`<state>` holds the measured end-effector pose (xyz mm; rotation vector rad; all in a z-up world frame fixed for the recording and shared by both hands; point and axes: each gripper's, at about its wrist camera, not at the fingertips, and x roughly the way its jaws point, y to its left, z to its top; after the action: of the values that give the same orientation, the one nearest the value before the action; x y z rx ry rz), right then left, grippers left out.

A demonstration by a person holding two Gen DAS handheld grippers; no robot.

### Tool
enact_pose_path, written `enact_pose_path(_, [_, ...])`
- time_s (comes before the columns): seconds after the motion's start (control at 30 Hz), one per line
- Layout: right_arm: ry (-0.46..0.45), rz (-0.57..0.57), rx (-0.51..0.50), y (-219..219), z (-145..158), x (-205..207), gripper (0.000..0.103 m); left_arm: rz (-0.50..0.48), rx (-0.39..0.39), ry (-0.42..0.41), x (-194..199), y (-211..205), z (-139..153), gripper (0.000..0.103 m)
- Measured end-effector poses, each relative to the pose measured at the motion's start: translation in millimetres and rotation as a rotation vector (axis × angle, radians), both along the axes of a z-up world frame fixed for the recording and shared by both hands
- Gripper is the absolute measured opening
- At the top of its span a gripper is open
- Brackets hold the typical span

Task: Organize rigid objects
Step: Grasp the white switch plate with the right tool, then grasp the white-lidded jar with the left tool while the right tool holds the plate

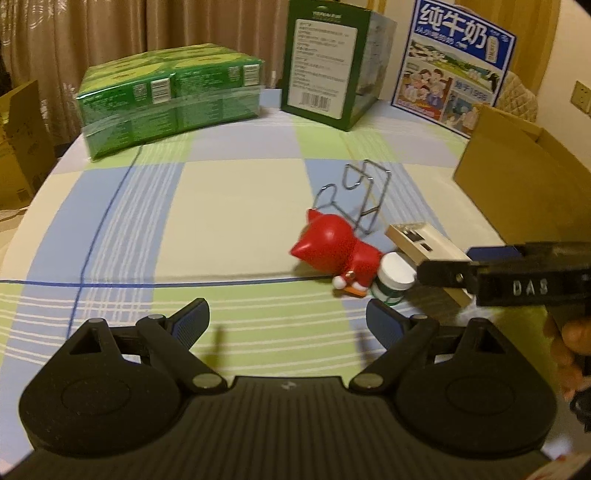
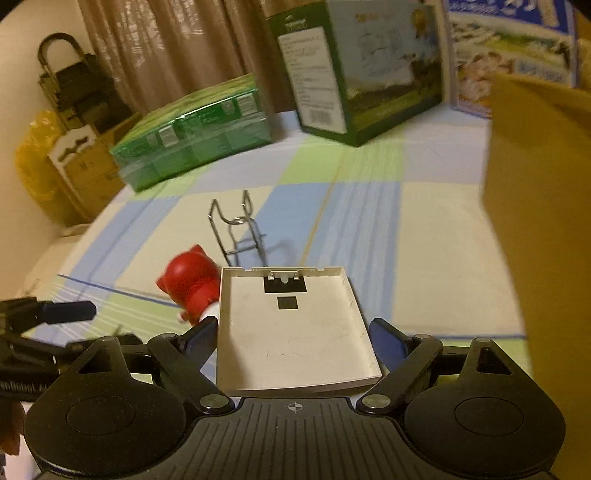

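While the left gripper (image 1: 288,325) hangs wide apart over bare checked cloth (image 1: 221,206), the right gripper (image 2: 291,339) has the flat white box (image 2: 291,332) between its 2 fingers; I cannot tell if they squeeze it. Just beside the box lie a shiny red toy (image 2: 190,284), a round white jar (image 1: 393,278) and a thin wire rack (image 2: 240,232). On the right, a brown cardboard wall (image 2: 543,236) stands close.

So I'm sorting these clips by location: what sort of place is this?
Probably a room in a home, maybe a bedroom: the work surface is a checked bedsheet, curtains hang behind it, and grocery goods stand along its far edge, such as a milk carton box.
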<state>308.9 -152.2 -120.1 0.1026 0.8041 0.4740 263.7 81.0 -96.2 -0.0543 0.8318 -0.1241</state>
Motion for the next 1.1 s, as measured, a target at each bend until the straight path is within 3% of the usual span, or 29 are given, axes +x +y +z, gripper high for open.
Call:
enact_pose_path(0.2, [-0.027,-0.084,-0.097,-9.6,-0.8,-41.9,0.085,-0.055,-0.016,-0.039,0.6,-14.4,-0.7,0.085])
enact_pose_path(0.3, [-0.033,-0.097,-0.119,-14.9,-5.5,-59.9,0.085,-0.084,-0.022,-0.054,4.6,-23.4,-4.6,0.068])
enact_pose_path(0.37, [-0.033,-0.109,-0.124,-19.5,-7.1,-67.1,0.085,-0.124,-0.039,-0.063,7.4,-30.2,-7.1,0.049])
enact_pose_path(0.43, [-0.037,-0.125,-0.129,-23.7,-8.2,-72.0,0.085,-0.159,-0.048,-0.071,9.1,-37.2,-8.8,0.04])
enact_pose_path(0.63, [-0.038,-0.125,-0.122,-28.8,-9.2,-81.3,0.085,-0.22,-0.019,-0.095,13.8,-61.6,-18.3,0.038])
enact_pose_path(0.8, [-0.033,-0.13,-0.113,-32.2,-9.6,-82.5,0.085,-0.203,-0.003,-0.107,20.2,-72.3,-24.5,0.038])
enact_pose_path(0.9, [-0.033,-0.137,-0.112,-33.1,-10.0,-82.8,0.085,-0.198,0.022,-0.106,21.5,-76.9,-27.5,0.026])
enact_pose_path(1.1, [-0.044,-0.12,-0.135,-31.6,-9.1,-91.5,0.085,-0.169,0.042,-0.094,9.2,-77.2,-22.6,0.025])
